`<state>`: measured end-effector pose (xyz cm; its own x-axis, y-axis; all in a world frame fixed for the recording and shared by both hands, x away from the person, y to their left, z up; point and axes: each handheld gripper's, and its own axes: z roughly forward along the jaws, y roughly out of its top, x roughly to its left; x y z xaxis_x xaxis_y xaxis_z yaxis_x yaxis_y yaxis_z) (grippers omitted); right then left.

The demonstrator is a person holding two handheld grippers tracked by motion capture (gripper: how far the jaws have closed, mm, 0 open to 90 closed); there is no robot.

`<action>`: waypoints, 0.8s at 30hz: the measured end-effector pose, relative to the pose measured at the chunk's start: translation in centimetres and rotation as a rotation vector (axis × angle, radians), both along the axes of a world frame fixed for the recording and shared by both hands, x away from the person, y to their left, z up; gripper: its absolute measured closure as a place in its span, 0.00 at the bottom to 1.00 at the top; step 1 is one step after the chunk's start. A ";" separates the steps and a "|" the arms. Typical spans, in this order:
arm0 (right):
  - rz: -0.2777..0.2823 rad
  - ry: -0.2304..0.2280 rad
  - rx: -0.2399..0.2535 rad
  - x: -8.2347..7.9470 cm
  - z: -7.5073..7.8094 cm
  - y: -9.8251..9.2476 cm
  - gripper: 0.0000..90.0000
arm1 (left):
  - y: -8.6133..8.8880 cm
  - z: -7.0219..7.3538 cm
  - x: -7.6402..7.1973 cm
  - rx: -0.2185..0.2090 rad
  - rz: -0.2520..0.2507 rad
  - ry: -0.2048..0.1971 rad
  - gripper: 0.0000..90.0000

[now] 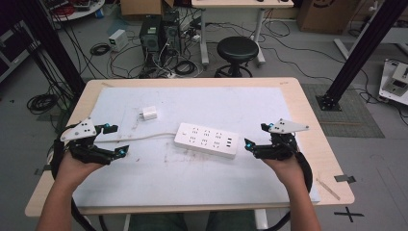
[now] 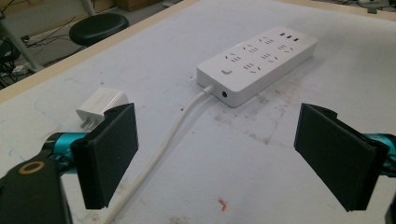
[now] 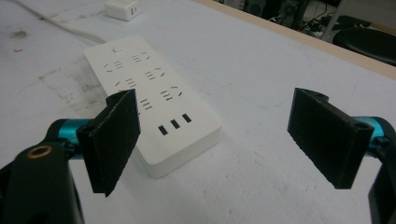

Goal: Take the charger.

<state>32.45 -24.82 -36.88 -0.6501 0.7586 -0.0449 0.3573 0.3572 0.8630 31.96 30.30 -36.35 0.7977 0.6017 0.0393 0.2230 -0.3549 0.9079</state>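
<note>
Hovering at either end of the power strip [image 1: 206, 139], both tools are empty and nothing has been gripped so far. The left tool [image 1: 117, 140] hangs at the table's [image 1: 308, 110] left side with its jaws spread wide over the strip's white cable [image 1: 144, 137], not touching it. The right tool [image 1: 255, 136] hangs just right of the strip's USB end, jaws equally wide and holding nothing. The strip lies flat near the middle of the table, sockets up and all of them vacant. The charger [image 1: 149, 114] lies on its side farther back and to the left, apart from the strip, with its prongs bare. Judging by this layout, the work looks barely begun: picking up the charger, steadying the strip and pushing the prongs into a socket all seem left to do.
</note>
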 end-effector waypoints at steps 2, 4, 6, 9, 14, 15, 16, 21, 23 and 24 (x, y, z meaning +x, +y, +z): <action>-0.001 -0.001 0.000 -0.1 0.0 -0.1 0.19 | 0.0 0.1 0.4 0.006 0.008 0.009 0.15; -0.003 0.003 0.001 -0.2 0.0 -0.1 0.19 | 0.1 0.2 0.8 0.014 0.005 0.007 0.15; -0.005 0.012 0.003 -0.3 0.0 -0.2 0.19 | 0.0 0.3 1.4 0.009 0.014 0.013 0.15; -0.013 0.014 0.001 -0.4 0.2 -0.4 0.19 | 0.1 0.1 3.0 0.048 0.045 0.035 0.15; -0.007 0.017 0.001 -0.1 0.1 -0.7 0.19 | -0.2 -0.4 6.8 0.051 0.083 0.055 0.15; -0.009 0.019 -0.002 -0.1 0.0 -0.7 0.19 | -0.3 -0.3 7.6 0.061 0.089 0.063 0.15; -0.005 0.024 -0.004 0.0 0.0 -0.8 0.19 | -0.5 -0.3 8.4 0.068 0.085 0.069 0.15; -0.008 0.026 -0.008 0.1 -0.1 -1.0 0.19 | -1.4 0.1 12.1 0.092 0.046 0.085 0.15; -0.010 0.034 -0.009 0.0 -0.1 -1.0 0.19 | -1.7 0.0 13.5 0.101 0.032 0.084 0.15; -0.005 0.032 -0.010 0.0 -0.2 -1.0 0.19 | -1.8 -0.1 14.2 0.108 0.025 0.093 0.15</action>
